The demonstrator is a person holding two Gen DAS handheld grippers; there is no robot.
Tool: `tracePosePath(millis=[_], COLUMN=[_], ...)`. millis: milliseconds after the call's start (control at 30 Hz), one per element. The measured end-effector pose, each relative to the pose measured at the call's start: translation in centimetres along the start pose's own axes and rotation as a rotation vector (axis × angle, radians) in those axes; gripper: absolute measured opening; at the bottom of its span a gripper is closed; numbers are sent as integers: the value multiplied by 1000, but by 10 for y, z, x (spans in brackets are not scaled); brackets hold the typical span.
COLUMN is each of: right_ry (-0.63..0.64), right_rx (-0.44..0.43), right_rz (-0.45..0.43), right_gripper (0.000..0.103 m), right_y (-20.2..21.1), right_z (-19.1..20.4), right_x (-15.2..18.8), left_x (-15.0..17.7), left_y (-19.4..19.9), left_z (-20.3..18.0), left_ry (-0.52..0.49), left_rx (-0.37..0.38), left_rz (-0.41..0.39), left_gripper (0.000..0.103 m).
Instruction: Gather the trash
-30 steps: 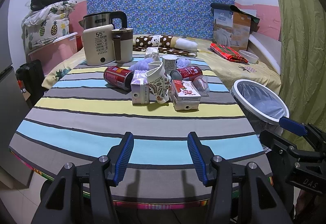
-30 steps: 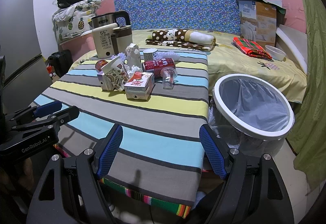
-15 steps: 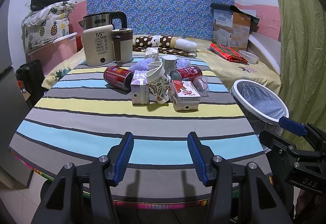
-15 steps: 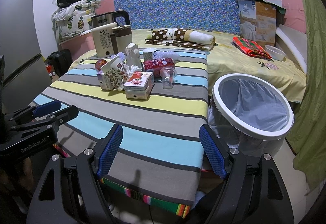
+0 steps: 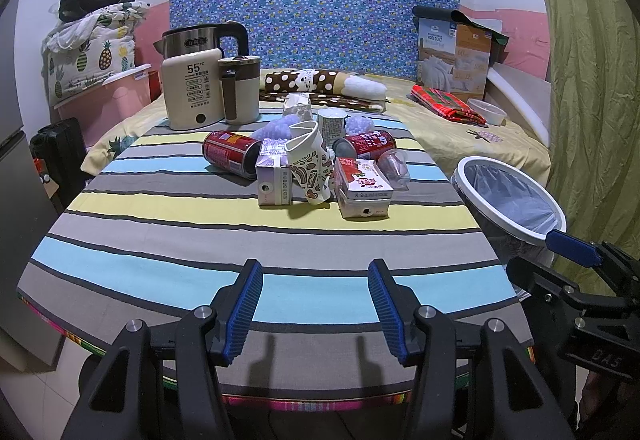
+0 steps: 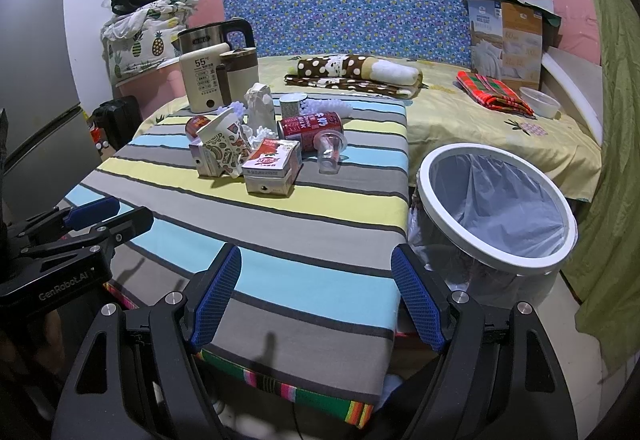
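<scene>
A pile of trash lies mid-table on the striped cloth: a red can (image 5: pixel 229 155), a purple-white carton (image 5: pixel 273 177), a patterned paper cup (image 5: pixel 309 163), a red-white carton (image 5: pixel 362 187) (image 6: pixel 272 165), a second red can (image 6: pixel 310 125) and a clear plastic cup (image 6: pixel 330 151). A white-rimmed bin with a plastic liner (image 6: pixel 496 207) (image 5: pixel 508 195) stands right of the table. My left gripper (image 5: pixel 314 304) is open and empty over the table's near edge. My right gripper (image 6: pixel 316 296) is open and empty over the table's near right corner, beside the bin.
A cream kettle (image 5: pixel 192 95) and a brown-lidded mug (image 5: pixel 240 89) stand at the table's back left. A bed (image 6: pixel 500 115) with a dotted pillow, boxes and a bowl lies behind. A fridge (image 6: pixel 32 79) is at left, a green curtain (image 5: pixel 592 79) at right.
</scene>
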State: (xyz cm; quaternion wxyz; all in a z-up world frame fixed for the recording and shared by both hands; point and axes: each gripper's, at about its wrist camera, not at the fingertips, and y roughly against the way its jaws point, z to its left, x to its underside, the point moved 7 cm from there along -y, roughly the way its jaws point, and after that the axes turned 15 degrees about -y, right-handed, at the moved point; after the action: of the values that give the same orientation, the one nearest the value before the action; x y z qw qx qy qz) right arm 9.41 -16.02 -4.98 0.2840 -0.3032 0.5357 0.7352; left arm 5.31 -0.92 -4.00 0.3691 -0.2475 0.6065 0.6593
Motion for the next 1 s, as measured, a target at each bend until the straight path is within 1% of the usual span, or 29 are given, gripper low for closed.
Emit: tracePosePath(millis=[667,867,1000], right_ry=[2,4,2], right_rx=[-1,-1,-2], right_rz=[4,13,19], right_gripper=[78,78,78], right_y=[-2,-5,-8], right_z=[1,4,3], right_x=[1,2,-1], left_x=[-1,-4,-3], left_y=[1,-3,-10], left_z=[-1,-1,5], left_ry=[-3,-8,10], left_rx=[5,18,21], left_rz=[-2,0,10], left_gripper=[55,54,55])
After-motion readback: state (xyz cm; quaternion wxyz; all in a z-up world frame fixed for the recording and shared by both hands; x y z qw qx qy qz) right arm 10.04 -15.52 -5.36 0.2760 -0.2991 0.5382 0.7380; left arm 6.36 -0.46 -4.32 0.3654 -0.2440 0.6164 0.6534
